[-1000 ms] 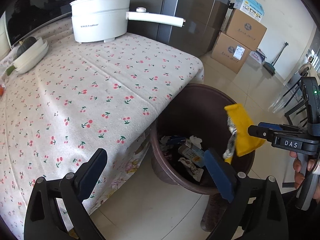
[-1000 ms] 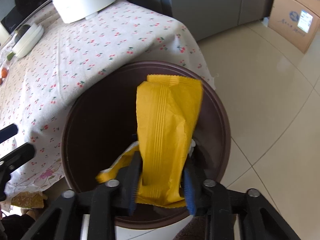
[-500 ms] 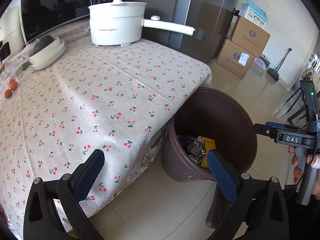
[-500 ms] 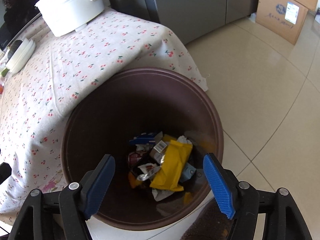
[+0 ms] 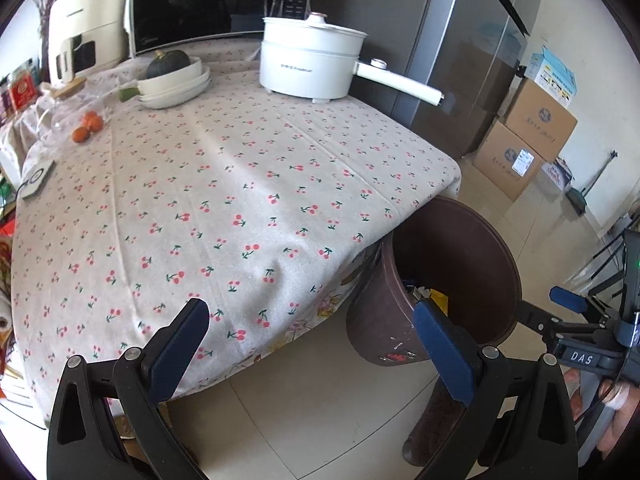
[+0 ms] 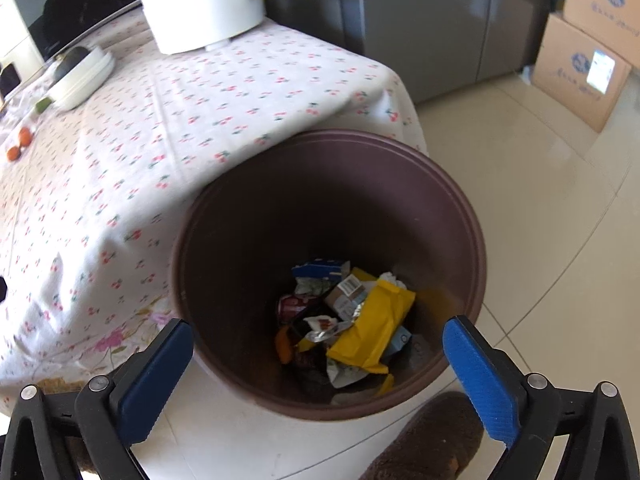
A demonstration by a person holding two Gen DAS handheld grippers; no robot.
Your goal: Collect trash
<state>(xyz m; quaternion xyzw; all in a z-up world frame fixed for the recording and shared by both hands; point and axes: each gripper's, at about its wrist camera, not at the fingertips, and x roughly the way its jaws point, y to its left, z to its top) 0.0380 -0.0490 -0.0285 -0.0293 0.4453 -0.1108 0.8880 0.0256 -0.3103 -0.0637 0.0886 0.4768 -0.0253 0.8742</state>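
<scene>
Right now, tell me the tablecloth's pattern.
Small red cherries on the pale tablecloth, clearest in the left wrist view.

our right hand-held gripper (image 6: pixel 318 356) has just been opening, nothing in it. our left hand-held gripper (image 5: pixel 310 342) gapes wide too, empty.

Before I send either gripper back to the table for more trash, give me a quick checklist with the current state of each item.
1. Yellow wrapper inside the brown bin: ok, it lies on the pile at the bottom.
2. Right gripper empty: ok, its jaws have just been opening and nothing is between them.
3. Left gripper empty and open: ok.
4. Bin upright beside the table: ok.
5. More trash on the cherry tablecloth: cannot tell; only a white pot, bowls and small orange fruits show clearly.
</scene>
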